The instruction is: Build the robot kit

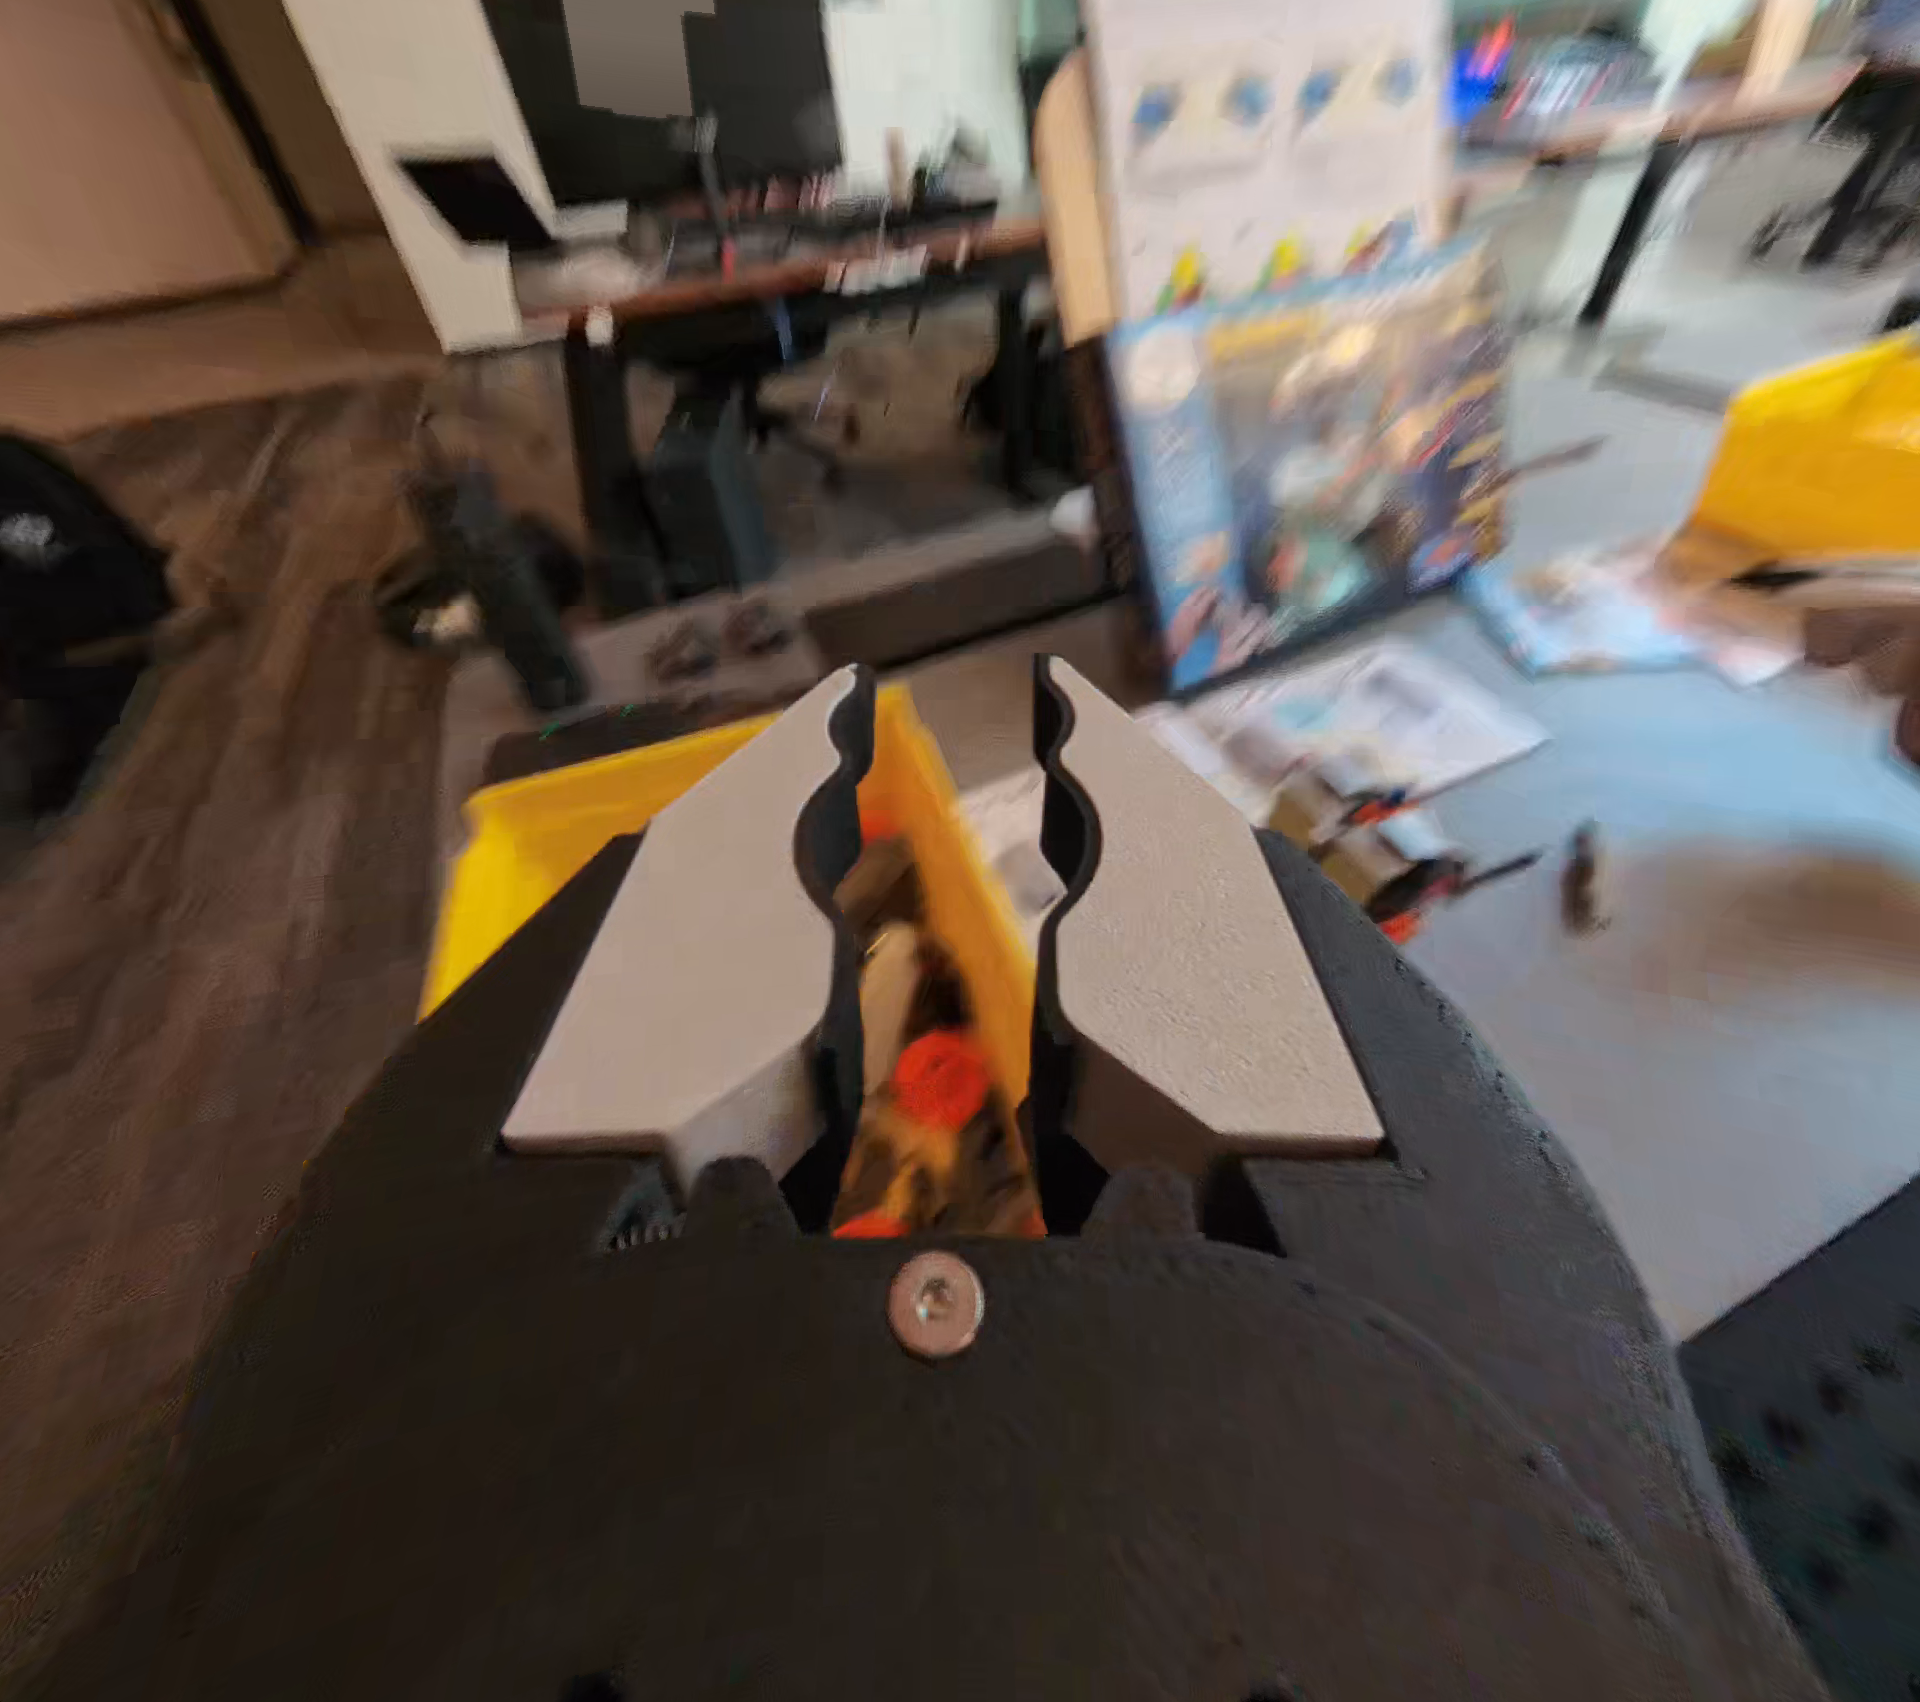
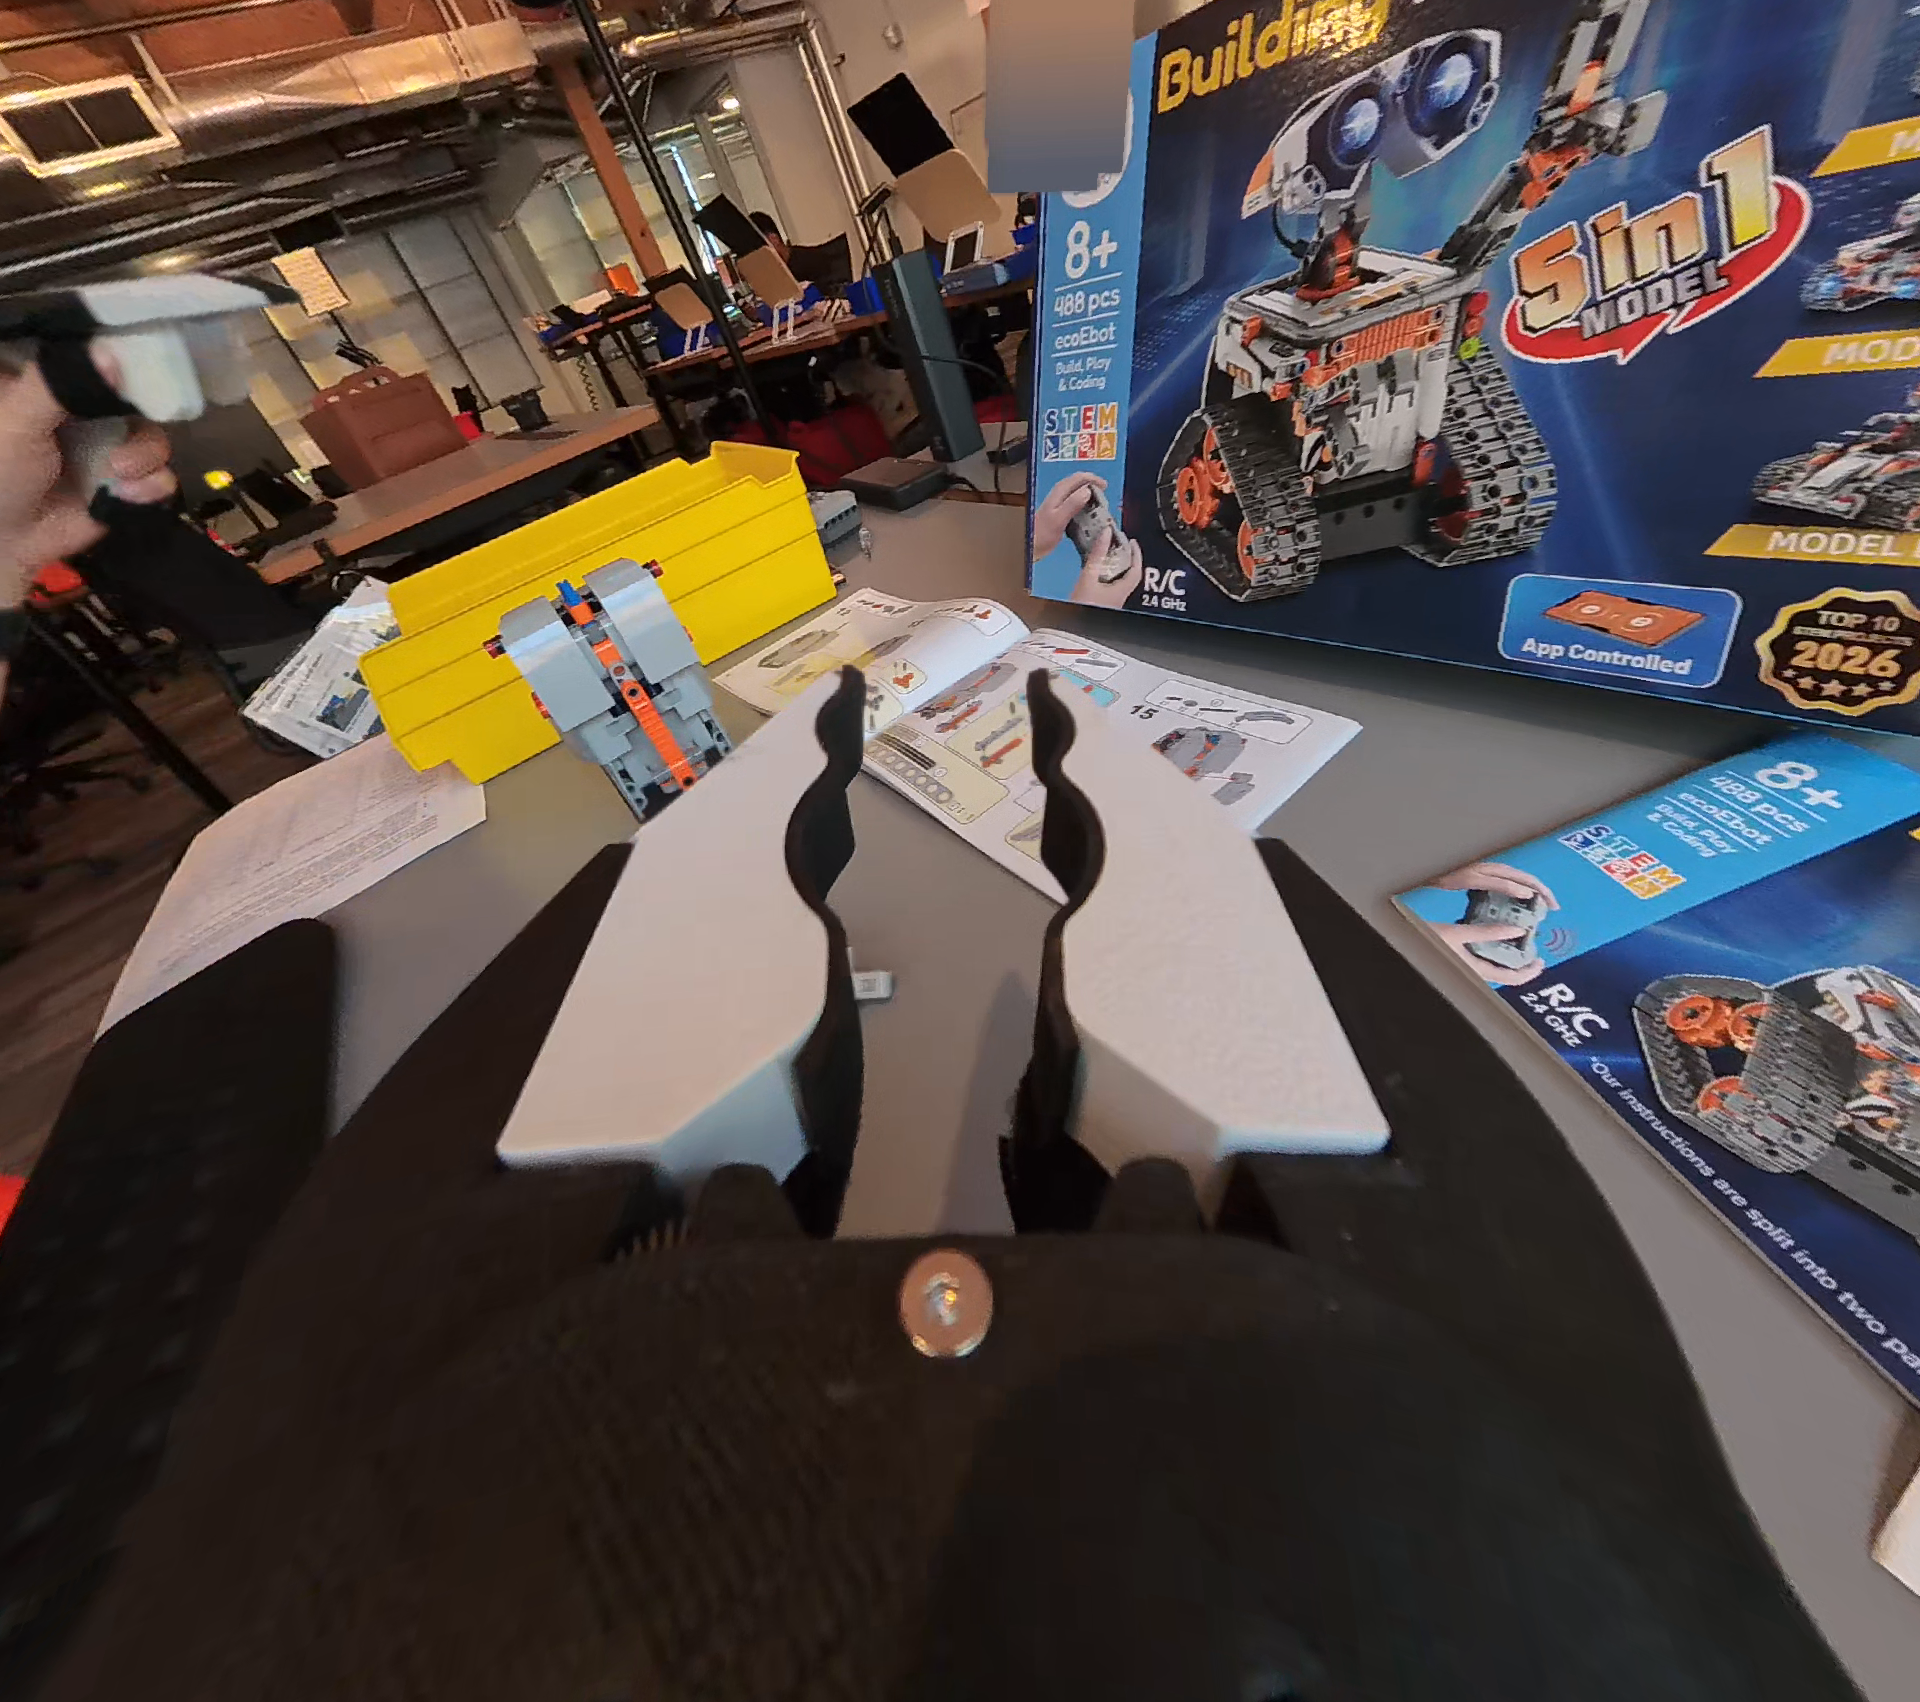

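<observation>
Left wrist view: the picture is blurred by motion. The left gripper (image 1: 948, 686) has its two grey fingers spread with a clear gap, holding nothing. Directly beneath and between the fingers sits a yellow parts bin (image 1: 540, 821), and through the gap show small orange, grey and white building pieces (image 1: 935, 1081) lying inside it. Past the right fingertip, loose papers (image 1: 1351, 727) lie on the grey table (image 1: 1558, 1081), with a few small orange and dark parts (image 1: 1403, 883) beside them. Farther beyond the right finger a large blue toy kit box (image 1: 1320, 468) stands upright. Desks and a dark wood floor lie farther off to the left.

Right wrist view: the right gripper (image 2: 943, 686) also has its fingers spread and empty, hovering over the grey table (image 2: 1403, 821). A tiny pale piece (image 2: 873, 985) rests on the table just beside the left finger. Just beyond the fingertips lies an open instruction booklet (image 2: 1039, 717). Ahead of the left fingertip stands a partly built grey and orange brick model (image 2: 613, 686), touching or just in front of the yellow parts bin (image 2: 623, 592). To the right of the right finger lies a blue booklet (image 2: 1714, 977). Behind it the toy kit box (image 2: 1455, 302) stands upright. At the far left edge, a hand holds the other gripper (image 2: 135, 343) raised well above the table.
</observation>
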